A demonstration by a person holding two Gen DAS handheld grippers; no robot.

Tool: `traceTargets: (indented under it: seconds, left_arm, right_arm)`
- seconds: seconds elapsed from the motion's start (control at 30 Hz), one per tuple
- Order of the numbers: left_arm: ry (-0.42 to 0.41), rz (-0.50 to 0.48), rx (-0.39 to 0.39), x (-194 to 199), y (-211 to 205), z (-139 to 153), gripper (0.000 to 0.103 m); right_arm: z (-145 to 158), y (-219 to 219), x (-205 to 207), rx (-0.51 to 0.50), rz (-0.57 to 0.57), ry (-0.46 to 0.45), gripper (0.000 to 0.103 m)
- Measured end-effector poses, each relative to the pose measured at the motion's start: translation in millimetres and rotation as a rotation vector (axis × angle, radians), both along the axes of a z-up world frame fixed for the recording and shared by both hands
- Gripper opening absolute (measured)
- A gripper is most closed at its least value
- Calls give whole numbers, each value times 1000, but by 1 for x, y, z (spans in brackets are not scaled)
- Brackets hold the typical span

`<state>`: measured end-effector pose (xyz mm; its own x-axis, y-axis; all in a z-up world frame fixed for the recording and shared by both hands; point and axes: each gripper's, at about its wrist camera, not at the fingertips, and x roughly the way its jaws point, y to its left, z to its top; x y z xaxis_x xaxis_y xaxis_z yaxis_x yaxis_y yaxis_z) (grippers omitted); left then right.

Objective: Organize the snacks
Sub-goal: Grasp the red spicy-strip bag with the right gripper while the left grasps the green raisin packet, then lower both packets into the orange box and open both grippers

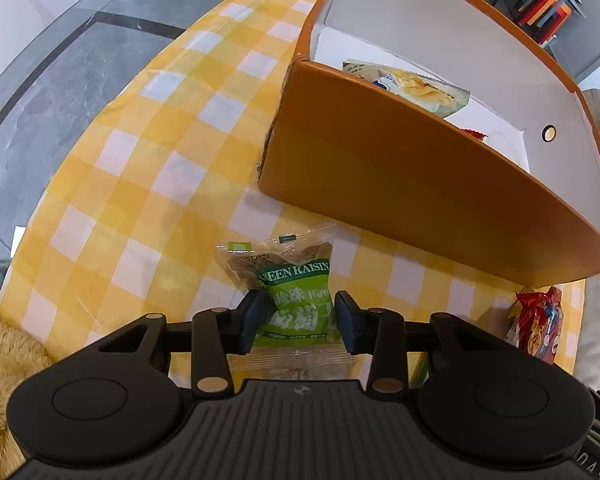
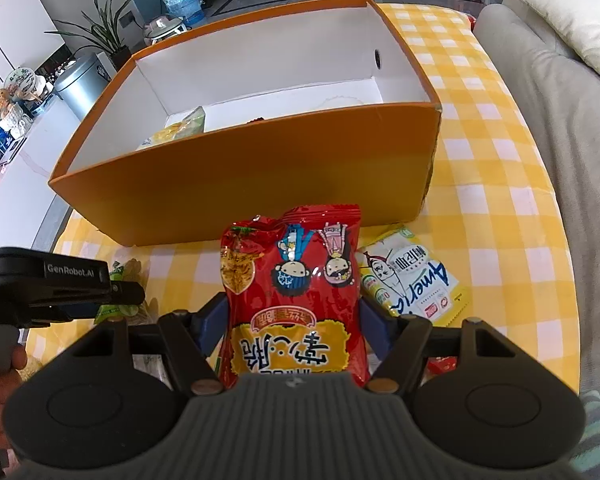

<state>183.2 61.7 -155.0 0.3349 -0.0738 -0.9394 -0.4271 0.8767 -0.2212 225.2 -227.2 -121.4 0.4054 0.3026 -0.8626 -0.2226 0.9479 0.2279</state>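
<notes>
Right gripper (image 2: 292, 320) pinched the red snack bag (image 2: 296, 300) just short of the orange box (image 2: 260, 168), which sat on the checked desk (image 2: 500, 184). Left gripper (image 1: 296, 320) bracketed the green raisin packet (image 1: 296, 300); whether it gripped, I could not tell. Slick, puffy wrappers could slip, or a bag could catch the box's near wall.

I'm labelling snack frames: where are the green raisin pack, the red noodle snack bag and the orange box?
green raisin pack (image 1: 296, 300), left wrist view, on its green label.
red noodle snack bag (image 2: 296, 300), right wrist view, middle of its front.
orange box (image 2: 260, 172), right wrist view, near outer wall.
</notes>
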Motion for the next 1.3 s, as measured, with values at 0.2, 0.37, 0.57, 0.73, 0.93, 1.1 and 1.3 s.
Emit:
traceTargets:
  seconds: [0.2, 0.37, 0.57, 0.73, 0.93, 1.1, 1.3]
  left_arm:
    - [-48, -29, -16, -5, 5, 10, 33]
    - [-128, -113, 16, -23, 0, 39, 32]
    - [-273, -219, 29, -47, -13, 89, 32]
    - [-362, -298, 34, -43, -25, 122, 32]
    - [-435, -376, 54, -18, -35, 150, 32]
    - [-463, -428, 72, 7, -45, 163, 32]
    - [-439, -463, 61, 40, -55, 164, 32]
  right_arm:
    - [9, -1, -6, -1, 2, -27, 67]
    - [25, -4, -15, 7, 5, -64, 67]
    - [53, -7, -29, 32, 13, -120, 67]
    - [78, -9, -33, 66, 24, -165, 67]
    - [110, -3, -19, 69, 48, -231, 67]
    - [130, 6, -1, 41, 74, -293, 67]
    - [131, 12, 32, -11, 92, -329, 67]
